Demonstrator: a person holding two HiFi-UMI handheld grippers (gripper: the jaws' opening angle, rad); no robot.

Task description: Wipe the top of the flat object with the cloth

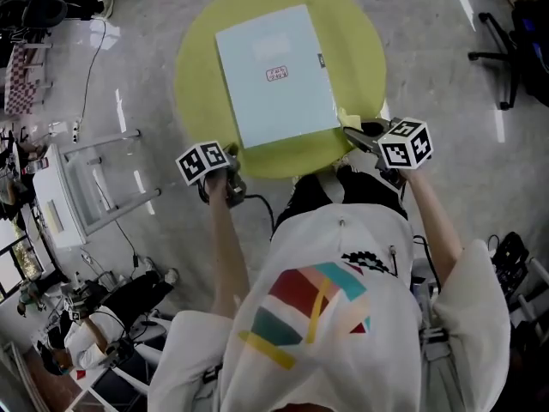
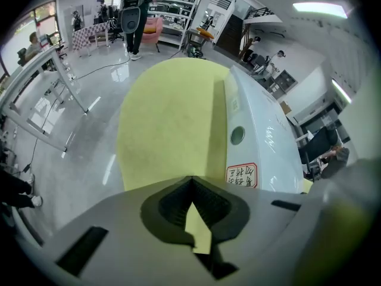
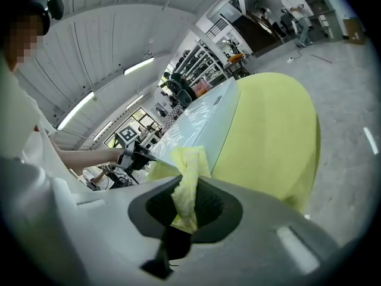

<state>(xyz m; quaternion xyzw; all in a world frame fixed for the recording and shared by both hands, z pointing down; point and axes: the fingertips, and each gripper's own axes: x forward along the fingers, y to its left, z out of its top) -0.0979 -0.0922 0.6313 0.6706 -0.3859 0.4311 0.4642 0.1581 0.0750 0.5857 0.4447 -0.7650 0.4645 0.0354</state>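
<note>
A pale blue flat case (image 1: 276, 75) with a red label lies on the round yellow table (image 1: 364, 50). In the left gripper view the flat case (image 2: 262, 142) runs up the right side. My right gripper (image 1: 350, 130) is at the table's near right edge, by the case's near right corner, shut on a crumpled yellow cloth (image 3: 187, 177). That cloth (image 1: 348, 118) touches the table beside the case. My left gripper (image 1: 231, 156) rests at the table's near left edge, just off the case's near left corner. Its jaws are shut (image 2: 191, 180), with only the table's yellow showing through the slit.
A white metal frame (image 1: 94, 187) stands on the floor to the left. An office chair (image 1: 506, 50) is at the far right. Cables trail over the glossy grey floor (image 1: 446, 75), and a seated person (image 1: 94, 333) is at the lower left.
</note>
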